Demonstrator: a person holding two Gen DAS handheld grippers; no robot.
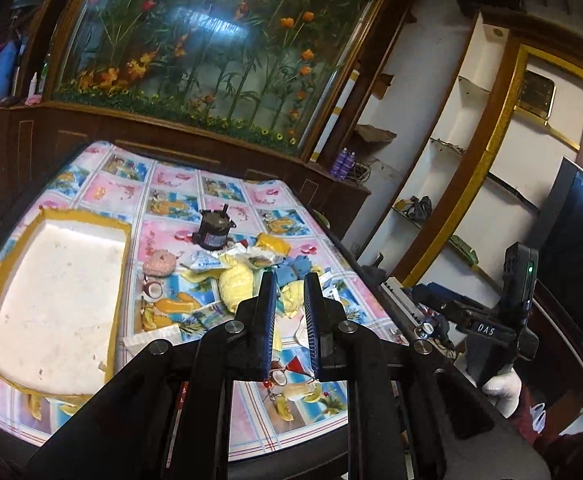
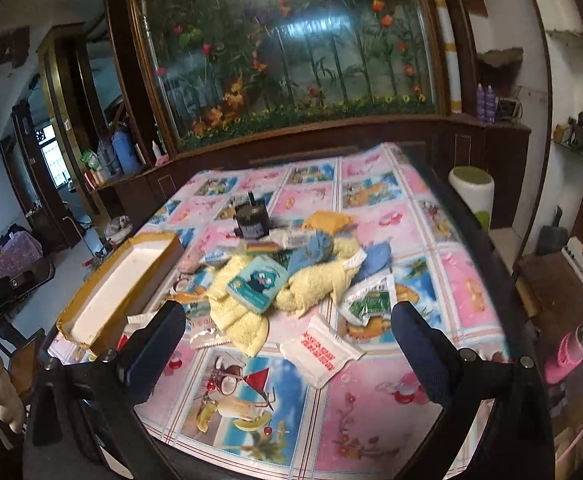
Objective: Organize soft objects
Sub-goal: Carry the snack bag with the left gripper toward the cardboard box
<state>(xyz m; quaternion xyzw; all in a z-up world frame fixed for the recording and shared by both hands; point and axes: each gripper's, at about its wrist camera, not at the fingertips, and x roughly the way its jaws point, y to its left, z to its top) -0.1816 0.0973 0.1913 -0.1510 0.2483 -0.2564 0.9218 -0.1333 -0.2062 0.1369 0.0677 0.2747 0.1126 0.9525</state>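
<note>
A heap of soft things lies mid-table: yellow towels [image 2: 247, 320], blue cloths [image 2: 319, 246], a teal cartoon sponge pack [image 2: 257, 284] and a pink knitted pad [image 1: 159, 264]. White sachets [image 2: 323, 354] lie around the heap. The yellow towels [image 1: 235, 286] show just beyond my left gripper [image 1: 289, 278], which hangs above the table's near side, shut, with nothing between its fingers. My right gripper [image 2: 288, 308] hovers over the near edge, open wide and holding nothing. A white foam box with yellow tape [image 1: 51, 300] sits left of the heap.
A dark metal motor [image 2: 253, 220] stands behind the heap on the fruit-print tablecloth [image 2: 371, 420]. A wooden cabinet with a flower-painted glass panel [image 2: 291, 60] backs the table. A white-and-green cylinder [image 2: 473, 192] stands at the far right. A gloved hand [image 1: 499, 394] holds the other gripper.
</note>
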